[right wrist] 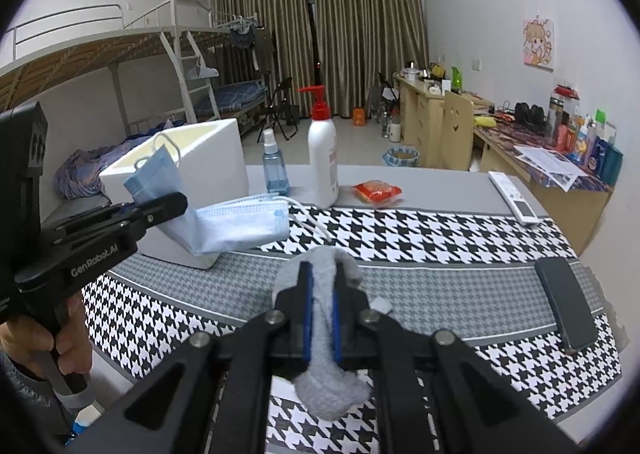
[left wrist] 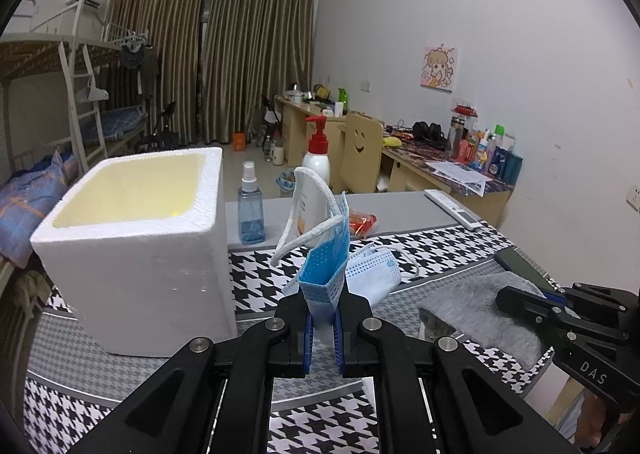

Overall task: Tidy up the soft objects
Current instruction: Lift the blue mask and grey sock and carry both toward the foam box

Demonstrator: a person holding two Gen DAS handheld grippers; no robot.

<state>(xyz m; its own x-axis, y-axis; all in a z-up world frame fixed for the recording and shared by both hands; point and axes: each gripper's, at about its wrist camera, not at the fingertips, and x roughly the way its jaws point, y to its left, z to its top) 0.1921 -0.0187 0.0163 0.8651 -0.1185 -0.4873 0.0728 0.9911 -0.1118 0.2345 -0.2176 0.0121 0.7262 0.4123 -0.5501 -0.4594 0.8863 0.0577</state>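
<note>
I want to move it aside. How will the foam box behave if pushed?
The foam box is probably very light, so it should slide easily on the cloth. Tall, open-topped and seemingly empty, it might tip if pushed near the rim. Foam likely dents under hard fingers.

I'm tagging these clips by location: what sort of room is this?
Most likely a shared dormitory room. Metal bunk beds with ladders line one wall, a row of cluttered wooden desks lines the other, and clothes hang from a bunk rail by the curtains.
</note>
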